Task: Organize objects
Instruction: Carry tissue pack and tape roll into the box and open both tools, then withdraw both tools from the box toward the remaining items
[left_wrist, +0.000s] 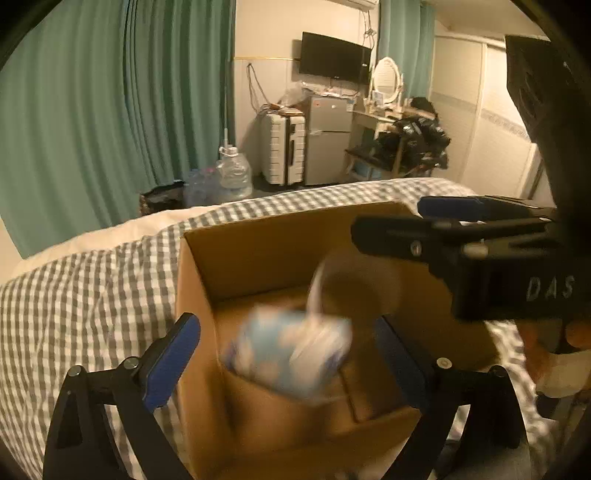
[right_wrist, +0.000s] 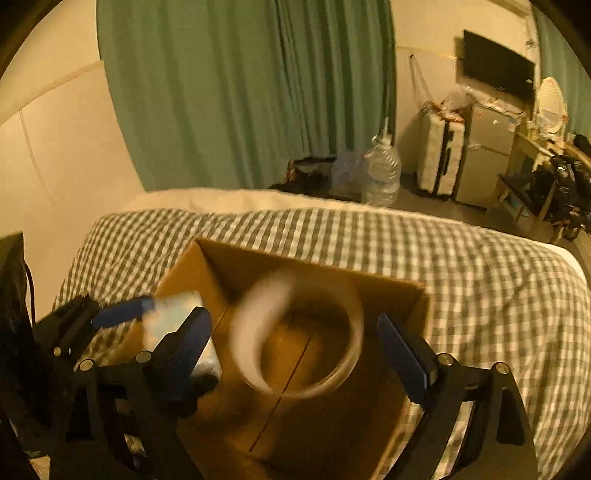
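Here the right gripper is spread wide, a blurred tape roll loose between its fingers above the cardboard box; the left gripper, also spread, frames a blurred blue-white packet.

1. The cardboard box is open on top, so a gripper could go down into it.
2. A blurry tape ring is in the air over the box's middle.
3. A blurry blue-and-white packet fills the box's left side.
4. The left gripper is at the box's left wall.
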